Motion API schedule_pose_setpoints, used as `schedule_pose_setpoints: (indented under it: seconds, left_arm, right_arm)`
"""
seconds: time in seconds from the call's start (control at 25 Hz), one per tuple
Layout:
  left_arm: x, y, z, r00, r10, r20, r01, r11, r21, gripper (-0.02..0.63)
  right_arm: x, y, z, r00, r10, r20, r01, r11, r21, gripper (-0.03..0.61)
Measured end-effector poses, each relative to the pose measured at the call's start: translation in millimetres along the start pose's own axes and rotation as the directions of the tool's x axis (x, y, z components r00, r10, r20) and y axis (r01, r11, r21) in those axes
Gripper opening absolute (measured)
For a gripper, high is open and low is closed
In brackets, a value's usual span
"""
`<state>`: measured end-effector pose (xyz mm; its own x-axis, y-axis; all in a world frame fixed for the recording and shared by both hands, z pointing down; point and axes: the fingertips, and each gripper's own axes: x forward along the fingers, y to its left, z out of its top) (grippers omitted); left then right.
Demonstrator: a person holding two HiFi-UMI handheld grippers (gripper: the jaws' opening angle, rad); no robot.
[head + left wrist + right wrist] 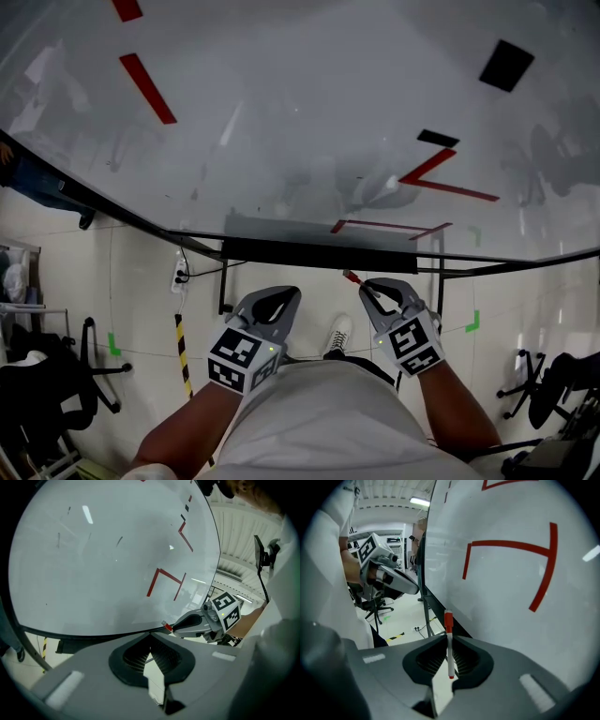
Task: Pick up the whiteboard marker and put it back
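The whiteboard marker (pixel 449 644), a thin white pen with a red cap, stands upright between the jaws of my right gripper (pixel 449 638), which is shut on it. In the head view its red cap (pixel 352 277) pokes out of the right gripper (pixel 378 292) just below the black tray (pixel 319 253) along the whiteboard's lower edge. The whiteboard (pixel 300 122) carries red line marks. My left gripper (pixel 274 302) hangs beside the right one below the tray. Its jaws meet at the tips (pixel 150 637) with nothing between them.
Two black rectangular pieces (pixel 506 64) (pixel 438 138) stick to the whiteboard at upper right. Below the board are its stand legs, a power strip (pixel 177 277), yellow-black floor tape (pixel 182 361) and office chairs (pixel 56 375) (pixel 553 384) on both sides.
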<state>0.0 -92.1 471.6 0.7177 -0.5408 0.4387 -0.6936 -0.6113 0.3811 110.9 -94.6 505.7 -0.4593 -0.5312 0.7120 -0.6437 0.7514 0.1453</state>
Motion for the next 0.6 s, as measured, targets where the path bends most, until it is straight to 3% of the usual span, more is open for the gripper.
schedule_pose_setpoints:
  seconds: [0.2,0.6]
  left_arm:
    - [-4.0,9.3,-0.6,1.0,0.025,0.005,-0.025,1.0,-0.014,0.017]
    - [-7.9,13.9,-8.6,0.999,0.046,-0.001,-0.046,0.998,-0.039,0.017]
  right_arm:
    - [17.1,-5.4,-2.4,0.998,-0.023,-0.058,0.015,0.991,-0.129,0.038]
    - [52.5,-17.1,-11.2,0.986,-0.072,-0.148,0.014,0.933,-0.36,0.038]
